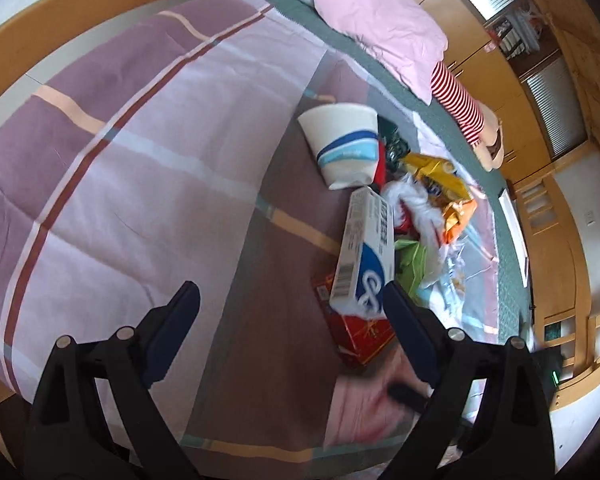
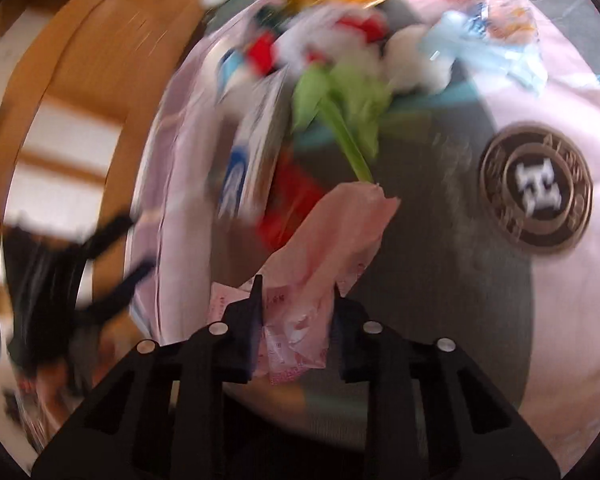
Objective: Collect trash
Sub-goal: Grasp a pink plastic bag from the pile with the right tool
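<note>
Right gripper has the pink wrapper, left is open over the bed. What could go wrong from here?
1. The right gripper pinches only one end of the pink wrapper; the rest hangs free and the view is motion-blurred, so it may slip out.
2. The left gripper, jaws open, sits beside the white box propped on the red box; a nudge could topple it.

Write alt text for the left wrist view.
The open left gripper hovers over a striped bedspread, empty, beside a pile of trash: a paper cup on its side, a white-and-blue box, a red box and crumpled snack wrappers.
</note>
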The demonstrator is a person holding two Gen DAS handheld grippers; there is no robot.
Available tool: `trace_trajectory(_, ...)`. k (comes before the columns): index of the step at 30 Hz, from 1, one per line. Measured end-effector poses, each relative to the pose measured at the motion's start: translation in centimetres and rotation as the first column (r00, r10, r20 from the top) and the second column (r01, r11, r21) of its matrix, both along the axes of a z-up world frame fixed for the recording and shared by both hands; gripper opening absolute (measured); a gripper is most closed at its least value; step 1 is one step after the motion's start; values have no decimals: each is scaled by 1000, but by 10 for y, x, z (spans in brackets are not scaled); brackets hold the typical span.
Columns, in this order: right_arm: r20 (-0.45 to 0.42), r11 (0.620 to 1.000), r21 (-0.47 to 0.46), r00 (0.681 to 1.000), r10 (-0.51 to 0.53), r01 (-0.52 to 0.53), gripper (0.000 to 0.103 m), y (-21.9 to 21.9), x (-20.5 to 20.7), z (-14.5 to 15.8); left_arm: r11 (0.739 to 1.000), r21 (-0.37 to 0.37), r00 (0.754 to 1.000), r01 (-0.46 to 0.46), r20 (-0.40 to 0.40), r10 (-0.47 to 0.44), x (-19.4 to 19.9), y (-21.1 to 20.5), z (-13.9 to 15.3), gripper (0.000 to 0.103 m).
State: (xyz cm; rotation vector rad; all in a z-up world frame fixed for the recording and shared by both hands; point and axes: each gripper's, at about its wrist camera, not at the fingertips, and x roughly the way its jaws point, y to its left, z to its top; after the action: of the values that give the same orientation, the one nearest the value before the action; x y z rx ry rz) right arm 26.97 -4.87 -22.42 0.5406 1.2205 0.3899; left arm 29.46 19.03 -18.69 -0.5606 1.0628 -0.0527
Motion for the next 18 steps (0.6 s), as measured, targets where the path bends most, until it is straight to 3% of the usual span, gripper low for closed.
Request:
trace_trajectory(3,89,988,-144,995,-38,50,30,-14,-21,18,998,42,999,46,-17,-45,5,-14,-7,92)
trace_trajectory(7,160,935,-325,982,-95,143,30,-44,-36,34,983,49,983,177,-49,-175,18,-50,-22,92)
trace_trajectory(12,197,907,-353,966,-168,230,30,-75,-47,38,964,52,960,262,-115,-255,29,-93,-46,92)
trace_trajectory(18,201,901,-380,969,-143,211,30,-68,-54,28,968,141,974,210,-121,-193,45,-120,-54,95)
